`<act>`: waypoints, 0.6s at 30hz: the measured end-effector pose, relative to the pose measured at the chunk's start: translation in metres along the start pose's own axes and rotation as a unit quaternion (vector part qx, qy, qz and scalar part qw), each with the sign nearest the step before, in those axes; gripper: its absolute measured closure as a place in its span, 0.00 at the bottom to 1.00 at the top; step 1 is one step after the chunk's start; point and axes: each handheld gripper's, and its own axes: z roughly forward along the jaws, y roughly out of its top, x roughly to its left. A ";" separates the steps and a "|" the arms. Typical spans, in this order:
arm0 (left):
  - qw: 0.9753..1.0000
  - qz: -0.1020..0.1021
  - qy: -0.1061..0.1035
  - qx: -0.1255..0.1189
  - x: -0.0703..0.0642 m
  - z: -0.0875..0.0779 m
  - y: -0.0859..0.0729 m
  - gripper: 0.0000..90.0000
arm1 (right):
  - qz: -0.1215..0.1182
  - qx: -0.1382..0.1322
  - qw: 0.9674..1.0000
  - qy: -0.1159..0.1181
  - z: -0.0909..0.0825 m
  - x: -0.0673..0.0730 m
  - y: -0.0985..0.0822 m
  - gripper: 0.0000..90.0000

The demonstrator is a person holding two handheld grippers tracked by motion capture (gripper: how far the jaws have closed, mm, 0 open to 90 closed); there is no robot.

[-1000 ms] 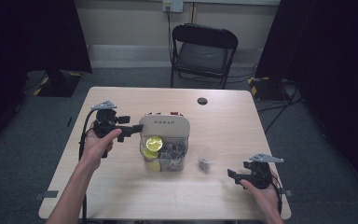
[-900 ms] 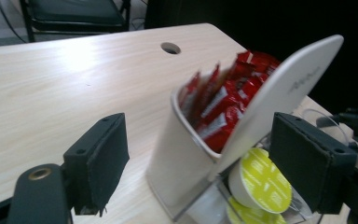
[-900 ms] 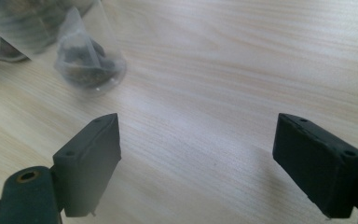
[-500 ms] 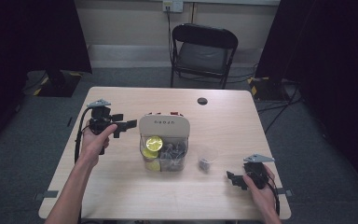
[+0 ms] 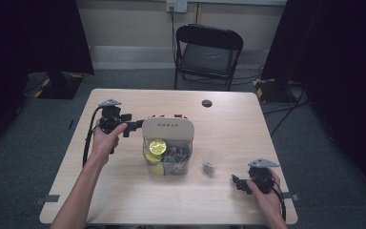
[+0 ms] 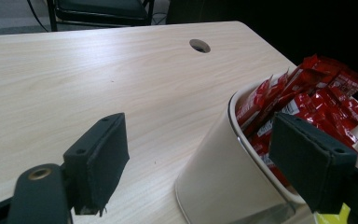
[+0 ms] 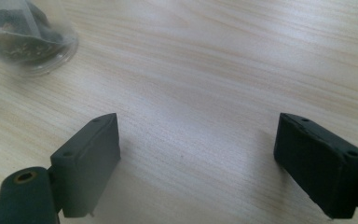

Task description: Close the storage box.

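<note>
The fingers (image 6: pixel 98 163) of my left gripper (image 5: pixel 136 125) stand apart, clamped on nothing. In the left gripper view the rounded cream wall (image 6: pixel 214 172) of the storage caddy runs up between them. One pad hangs over the bare light-wood tabletop (image 5: pixel 124 191) and the other sits above the red foil sachets (image 6: pixel 307 98) packed behind that wall. Neither pad presses on anything.

I judge the job to be at its start: a sachet is to be lifted out, the gripper has arrived at the rim, but no sachet is gripped or raised. Closing on one packet, drawing it clear and setting it down are all left to do.

From the high view, the caddy is a cream-fronted, clear-sided plastic box (image 5: pixel 169 164) near the middle of the tabletop. The red sachets (image 5: pixel 167 116) are at its far side. Round yellow packets (image 5: pixel 157 145) and greyish tea bags lie in the clear section toward me. The sachets look glossy, crinkled and tightly crowded, so I expect picking out one alone to be fiddly.

Just right of the box stands a small clear plastic cup (image 5: pixel 211 162) with something dark in it, apart from the caddy.

Farther right, near my edge of the tabletop, the right gripper (image 5: pixel 238 182) rests low. Its fingers (image 7: pixel 91 158) are spread wide over bare wood with nothing between them, and the cup (image 7: pixel 25 37) is off to one side of them.
</note>
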 end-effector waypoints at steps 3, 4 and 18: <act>1.000 0.004 -0.007 -0.001 -0.004 0.003 0.002 0.21 | 0.003 0.000 1.000 -0.004 0.000 0.001 0.000 0.15; 1.000 0.008 -0.004 0.003 -0.006 0.003 0.003 0.22 | 0.000 -0.002 1.000 -0.006 0.001 0.001 0.000 0.15; 1.000 0.013 -0.020 -0.012 -0.017 -0.004 0.001 0.23 | 0.006 -0.016 1.000 -0.011 0.001 0.002 -0.003 0.15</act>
